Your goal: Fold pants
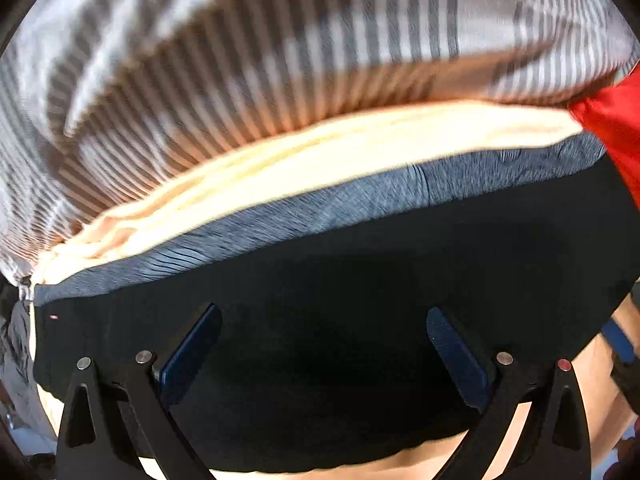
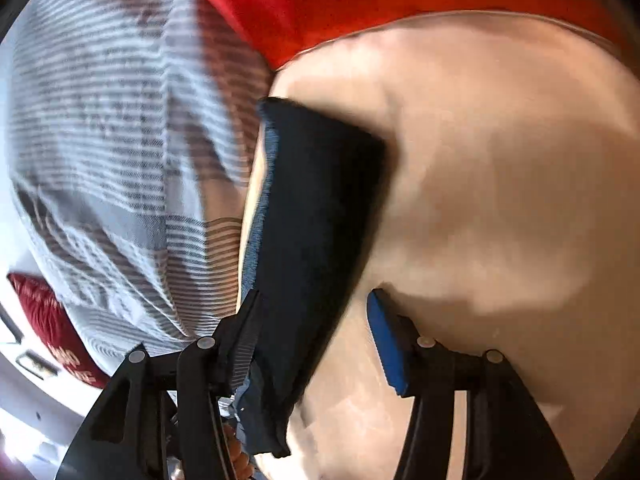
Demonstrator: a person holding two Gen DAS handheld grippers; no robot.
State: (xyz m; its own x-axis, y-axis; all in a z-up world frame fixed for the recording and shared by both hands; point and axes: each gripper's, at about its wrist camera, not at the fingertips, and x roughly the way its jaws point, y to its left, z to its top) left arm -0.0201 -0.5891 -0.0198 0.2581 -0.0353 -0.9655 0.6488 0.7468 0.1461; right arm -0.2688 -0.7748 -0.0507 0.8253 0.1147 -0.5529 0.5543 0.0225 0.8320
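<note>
The dark navy pants (image 1: 360,300) lie folded on a cream cloth (image 1: 320,152), their blue-grey waistband edge (image 1: 320,208) along the far side. My left gripper (image 1: 320,344) is open, its blue pads (image 1: 192,352) spread wide just above the dark fabric, holding nothing. In the right wrist view the pants (image 2: 316,220) show as a narrow dark stack with a blue-grey edge on its left. My right gripper (image 2: 316,344) is open and straddles the near end of that stack, the left finger (image 2: 244,336) beside the edge and the blue right pad (image 2: 386,344) over the cream cloth (image 2: 500,200).
A grey-and-white striped blanket (image 1: 240,60) lies beyond the pants and at the left of the right wrist view (image 2: 112,140). A red cloth (image 1: 612,120) sits at the right and across the top of the right wrist view (image 2: 360,0). A dark red cushion (image 2: 52,320) is at lower left.
</note>
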